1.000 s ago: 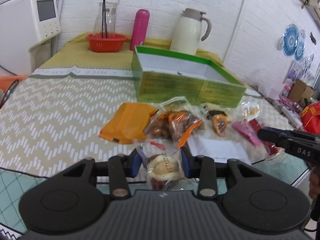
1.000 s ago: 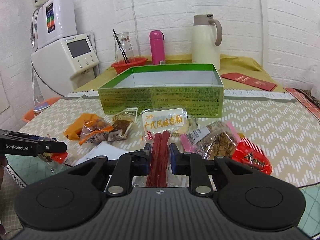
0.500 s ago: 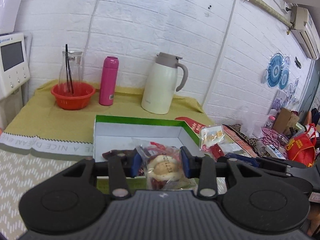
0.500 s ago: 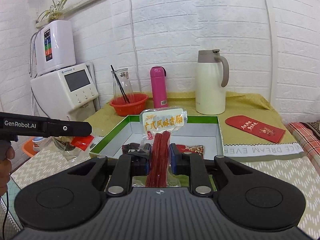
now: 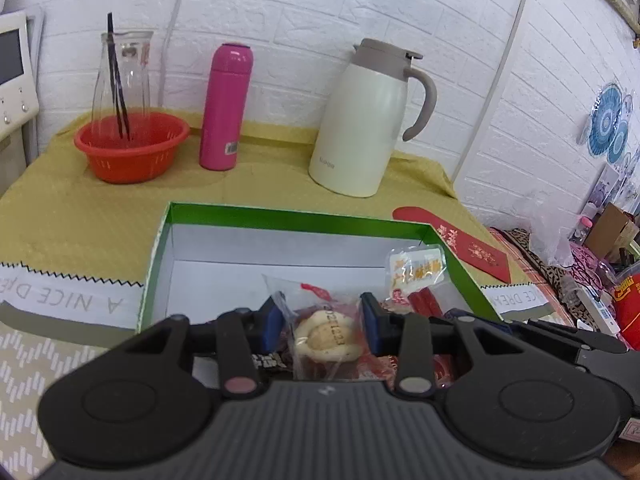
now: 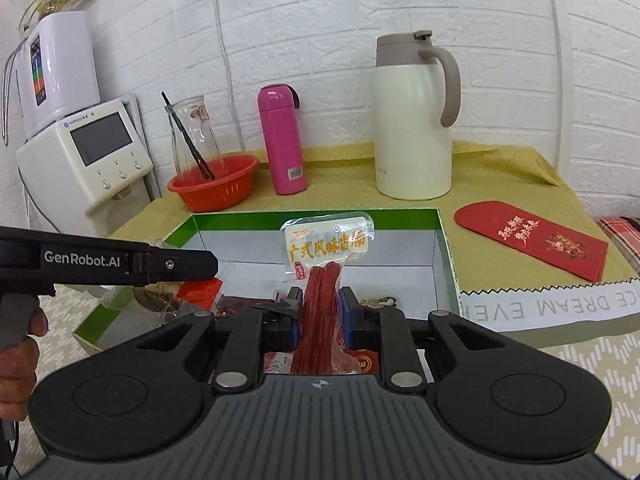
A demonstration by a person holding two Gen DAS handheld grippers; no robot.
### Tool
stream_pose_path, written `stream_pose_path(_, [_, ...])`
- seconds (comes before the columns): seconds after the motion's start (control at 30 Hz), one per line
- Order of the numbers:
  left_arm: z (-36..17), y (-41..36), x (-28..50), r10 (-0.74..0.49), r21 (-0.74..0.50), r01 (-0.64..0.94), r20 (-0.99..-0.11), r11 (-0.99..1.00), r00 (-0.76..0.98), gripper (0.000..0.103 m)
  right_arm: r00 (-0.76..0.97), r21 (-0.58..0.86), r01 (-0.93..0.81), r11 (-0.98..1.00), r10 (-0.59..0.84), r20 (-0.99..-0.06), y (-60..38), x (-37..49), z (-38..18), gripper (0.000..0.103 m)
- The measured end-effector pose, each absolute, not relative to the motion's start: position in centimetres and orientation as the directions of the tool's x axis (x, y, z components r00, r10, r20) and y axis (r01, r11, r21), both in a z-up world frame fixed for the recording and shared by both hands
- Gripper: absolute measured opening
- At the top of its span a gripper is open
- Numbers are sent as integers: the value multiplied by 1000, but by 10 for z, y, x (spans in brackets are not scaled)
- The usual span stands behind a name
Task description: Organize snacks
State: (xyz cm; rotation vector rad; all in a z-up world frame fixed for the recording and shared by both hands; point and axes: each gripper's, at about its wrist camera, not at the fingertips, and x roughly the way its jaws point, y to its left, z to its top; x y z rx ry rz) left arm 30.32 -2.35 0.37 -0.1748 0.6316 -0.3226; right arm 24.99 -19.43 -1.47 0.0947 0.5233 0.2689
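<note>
Item 1, left gripper (image 5: 320, 322): I am clamping a clear-wrapped pastry packet (image 5: 325, 334) between my blue pads. A second ago I was holding it low over the loose snacks on the zigzag cloth; now I am carrying it over the near edge of the green box (image 5: 280, 216).

Item 2, right gripper (image 6: 320, 304): I am pinching a red sausage pack (image 6: 322, 300) upright, its label standing above my fingers. It too has come off the cloth and is now hanging over the box interior.

Item 3, box contents: a few packets are already lying on the white floor near my fingers; the far half is showing bare.

Status: both snacks are leaving the pile together, so I judge the carry nearly finished, with lowering and letting go remaining. Both packets are soft and may snag on the near wall.

Item 4, surroundings: cream jug (image 6: 414, 120), pink flask (image 6: 282, 138).
</note>
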Motion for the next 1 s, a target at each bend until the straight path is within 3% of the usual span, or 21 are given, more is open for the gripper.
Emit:
stream_pose_path(0.17, [-10,-27,314,-358,-257,254,-565,932,743,41,813,118,-248,962,273,-514,-188,259,-27,35])
stream_pose_path(0.2, [-10,-27,314,-354,-253,252,-557,934,752,63,813,99,-261,960,274,-513,-187,259,-27,40])
stream_pose_path(0.23, [-10,-27,311,-345,-247,249,-532,937,773,78,816,85,-270,959,275,-508,-186,258,-27,45])
stream_pose_path(0.27, [-8,-26,307,-337,-240,246,-501,939,797,77,817,77,-276,958,276,-506,-186,256,-26,61])
stream_pose_path(0.3, [-7,-26,304,-329,-233,243,-488,942,808,82,821,69,-281,957,277,-499,-186,254,-26,83])
stream_pose_path(0.37, [-2,-26,301,-305,-230,216,-491,949,816,103,832,51,-293,955,281,-478,-186,249,-24,103])
stream_pose_path(0.5, [7,-30,288,-247,-177,184,-469,967,848,103,842,35,-299,954,281,-460,-184,239,-21,103])
stream_pose_path(1.0, [44,-25,178,-240,-163,185,-458,969,856,103,882,-37,-279,959,241,-404,-186,136,16,103])
